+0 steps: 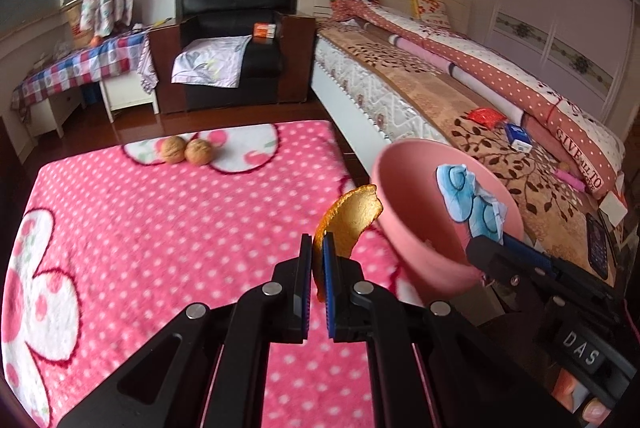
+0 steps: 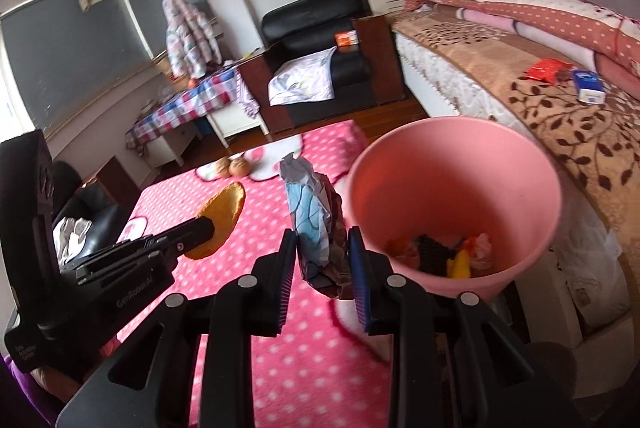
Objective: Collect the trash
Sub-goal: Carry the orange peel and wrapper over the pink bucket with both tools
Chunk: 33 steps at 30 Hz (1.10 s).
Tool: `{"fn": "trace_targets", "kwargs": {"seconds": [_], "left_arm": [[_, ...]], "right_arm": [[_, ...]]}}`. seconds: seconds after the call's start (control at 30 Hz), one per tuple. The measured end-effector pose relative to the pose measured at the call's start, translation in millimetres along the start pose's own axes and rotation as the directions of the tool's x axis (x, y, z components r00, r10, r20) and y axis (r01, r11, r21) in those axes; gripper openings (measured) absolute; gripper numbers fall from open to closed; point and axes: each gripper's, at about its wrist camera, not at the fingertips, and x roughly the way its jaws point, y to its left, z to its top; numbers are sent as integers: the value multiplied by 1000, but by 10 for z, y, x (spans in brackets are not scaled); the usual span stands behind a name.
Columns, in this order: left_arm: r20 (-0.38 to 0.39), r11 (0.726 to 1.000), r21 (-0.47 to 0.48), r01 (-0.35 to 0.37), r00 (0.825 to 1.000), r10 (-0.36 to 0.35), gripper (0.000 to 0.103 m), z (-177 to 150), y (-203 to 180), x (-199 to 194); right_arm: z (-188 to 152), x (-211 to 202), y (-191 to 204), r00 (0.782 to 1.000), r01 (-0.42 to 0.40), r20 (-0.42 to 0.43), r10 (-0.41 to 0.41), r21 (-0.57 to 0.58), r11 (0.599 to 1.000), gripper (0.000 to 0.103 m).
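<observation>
In a bedroom, above a pink polka-dot blanket, two hand-held grippers carry trash toward a pink bin standing at the blanket's right edge, beside the bed.

The left gripper has its jaws pinched narrow on a curl of orange peel, which stands up out of the pads with its long axis rising and leaning right, toward the bin's rim. The right gripper has its jaws set part-way apart and pressed on a crumpled wrapper printed in blue and white, its long axis upright between the pads.

The bin lies to the right of both loads and slightly farther away, its mouth tilted toward the cameras; scraps of earlier trash lie at the bottom. In the right wrist view the wrapper hangs just left of the bin's near wall, while the peel sits well to the left of it, so the right hand looks nearer the opening and likely to drop first, with a short move rightward over the rim. The left hand must travel farther right to clear it.

Two walnuts remain at the blanket's far edge.
</observation>
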Motion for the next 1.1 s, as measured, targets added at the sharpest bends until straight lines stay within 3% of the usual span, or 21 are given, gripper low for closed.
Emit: {"fn": "trace_targets", "kwargs": {"seconds": [0.37,1.1], "left_arm": [[-2,997,51,53,999,-53,5,148,-356,197],[-64,990,57,131,990,-127,5,183,-627,543]], "right_arm": [[100,-56,-393,997,70,41,-73,64,996,27],[123,35,-756,990,122,52,-130,126,985,27]]}}
